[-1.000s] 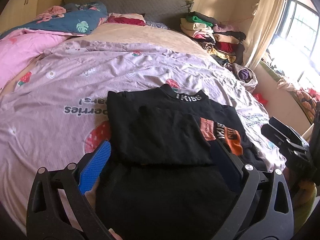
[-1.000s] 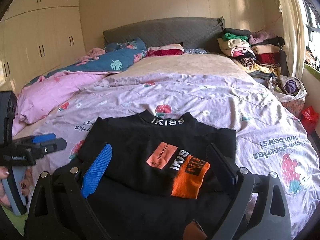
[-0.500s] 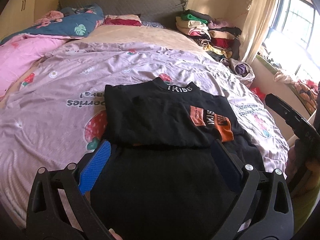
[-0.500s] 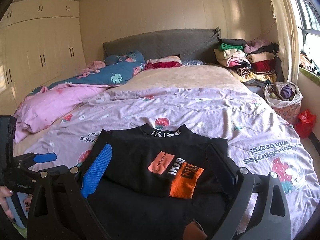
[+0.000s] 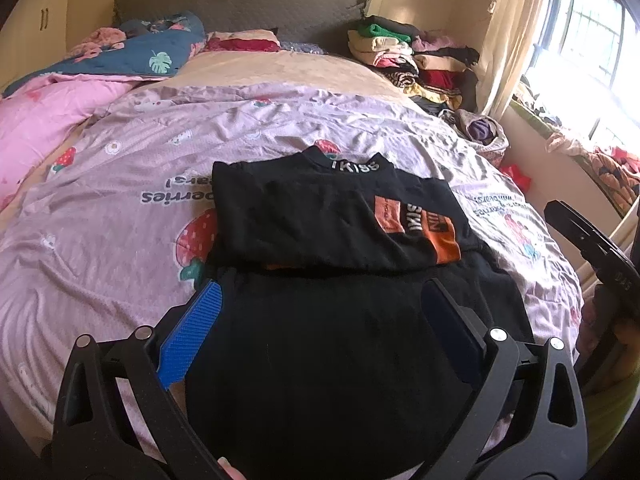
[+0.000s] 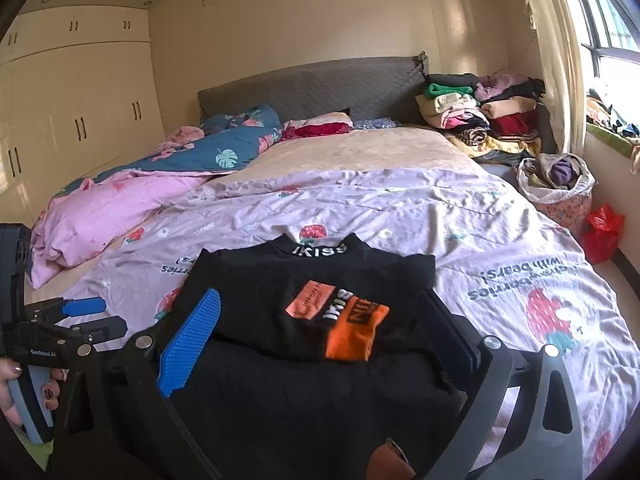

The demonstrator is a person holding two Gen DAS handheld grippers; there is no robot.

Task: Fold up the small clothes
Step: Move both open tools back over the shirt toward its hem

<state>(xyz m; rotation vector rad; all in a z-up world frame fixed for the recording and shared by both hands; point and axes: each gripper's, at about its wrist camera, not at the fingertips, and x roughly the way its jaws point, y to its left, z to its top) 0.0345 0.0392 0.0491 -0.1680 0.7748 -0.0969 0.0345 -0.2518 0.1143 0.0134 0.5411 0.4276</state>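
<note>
Hovering: both claws [image 5: 320,320] [image 6: 320,332] spread, empty; black shirt [image 5: 340,216] hem cut off below.

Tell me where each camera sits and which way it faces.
Left wrist: sits on the left gripper, low over the near edge of the bed, facing the headboard; its open fingers frame the black shirt; the right gripper shows at right.
Right wrist: sits on the right gripper, facing the headboard too, wardrobe at left; open fingers over the shirt; the left gripper and a hand show at left.
Shared: shirt, bed, headboard, clothes pile.
</note>
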